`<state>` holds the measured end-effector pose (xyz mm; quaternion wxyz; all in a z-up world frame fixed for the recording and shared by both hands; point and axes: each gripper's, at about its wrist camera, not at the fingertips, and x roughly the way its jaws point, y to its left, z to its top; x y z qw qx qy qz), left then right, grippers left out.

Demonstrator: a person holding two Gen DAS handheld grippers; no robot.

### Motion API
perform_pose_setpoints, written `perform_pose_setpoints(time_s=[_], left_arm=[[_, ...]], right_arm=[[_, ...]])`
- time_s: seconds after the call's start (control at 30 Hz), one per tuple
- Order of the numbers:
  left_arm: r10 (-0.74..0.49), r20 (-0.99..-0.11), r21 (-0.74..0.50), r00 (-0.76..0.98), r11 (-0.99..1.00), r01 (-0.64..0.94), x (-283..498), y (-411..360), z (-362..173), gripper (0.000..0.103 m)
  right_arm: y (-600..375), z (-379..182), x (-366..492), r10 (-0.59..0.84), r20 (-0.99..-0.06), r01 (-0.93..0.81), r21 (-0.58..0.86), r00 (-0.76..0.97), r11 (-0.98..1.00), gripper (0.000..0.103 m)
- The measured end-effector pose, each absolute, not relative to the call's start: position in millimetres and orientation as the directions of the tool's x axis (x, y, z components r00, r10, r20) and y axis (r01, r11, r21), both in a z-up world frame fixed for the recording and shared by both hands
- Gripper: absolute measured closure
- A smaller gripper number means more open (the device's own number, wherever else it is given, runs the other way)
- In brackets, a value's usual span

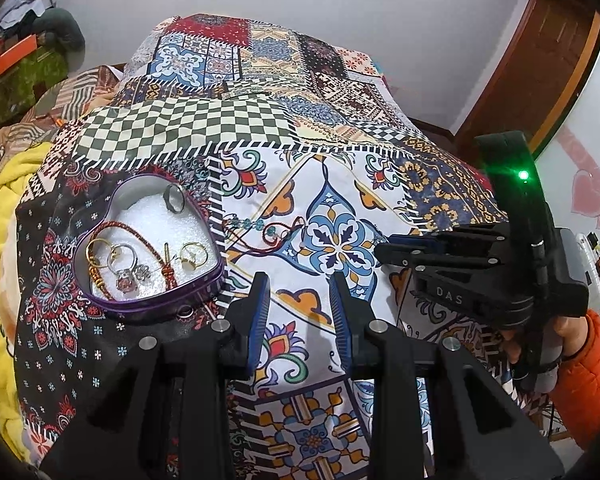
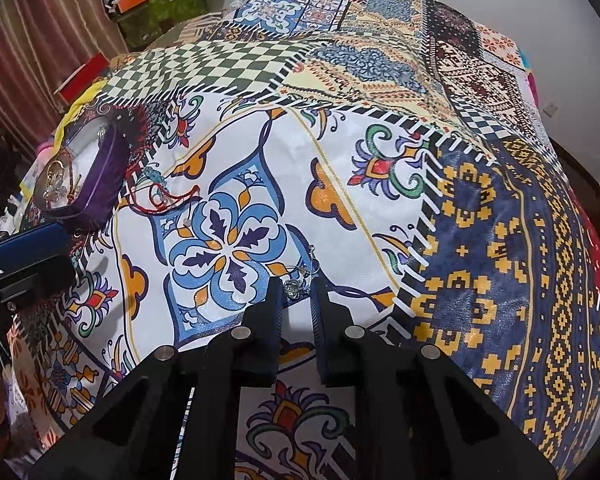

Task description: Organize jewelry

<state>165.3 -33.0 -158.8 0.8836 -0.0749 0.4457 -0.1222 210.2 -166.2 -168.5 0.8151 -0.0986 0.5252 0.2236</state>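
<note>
A purple heart-shaped tin (image 1: pixel 100 298) with white foam lies on the patchwork cover and holds several rings, hoops and a red cord bracelet (image 1: pixel 148 240). My left gripper (image 1: pixel 300 300) hovers open just right of the tin, nothing between its fingers. A red cord with teal beads (image 1: pixel 260 234) lies on the cloth beside the tin (image 2: pixel 104 176). A small ring (image 1: pixel 184 312) sits below the tin's rim. My right gripper (image 2: pixel 298 290) is low over the cloth, its fingers narrowly apart on either side of a silver hoop earring (image 2: pixel 294 288).
The patchwork bed cover (image 2: pixel 460 200) spreads out to the right and far side. A yellow blanket (image 1: pixel 0 240) bunches at the left edge. A hand in an orange sleeve (image 1: pixel 592 368) holds the right gripper. Boxes and clutter (image 1: pixel 16 60) stand at the far left.
</note>
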Motion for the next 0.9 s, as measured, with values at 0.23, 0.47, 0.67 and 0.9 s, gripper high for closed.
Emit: perform_pose_setpoints(time_s=[0.23,0.47,0.67,0.9], left_arm=[[-0.213,-0.786,-0.156,0.580,0.977,0.146,186,-45,-155,0.073],[-0.140,-0.803,-0.048,0.580,0.984,0.170,216,-59,-158,0.072],[-0.144,-0.847,-0.072,0.511,0.985,0.158,233,-64,-181,0.072],[-0.130,-0.857,-0.068,0.498,0.988,0.142,240,-64,-191,0.072]], right_arm=[[-179,-149,206,0.300,-0.865,-0.443,0.103,0.402,0.891,0.091],[-187,-134,203,0.327,-0.830,-0.439,0.112,0.451,0.891,0.091],[-197,-126,201,0.362,-0.804,-0.438,0.143,0.472,0.888,0.091],[-201,-118,199,0.393,-0.777,-0.447,0.163,0.491,0.880,0.091]])
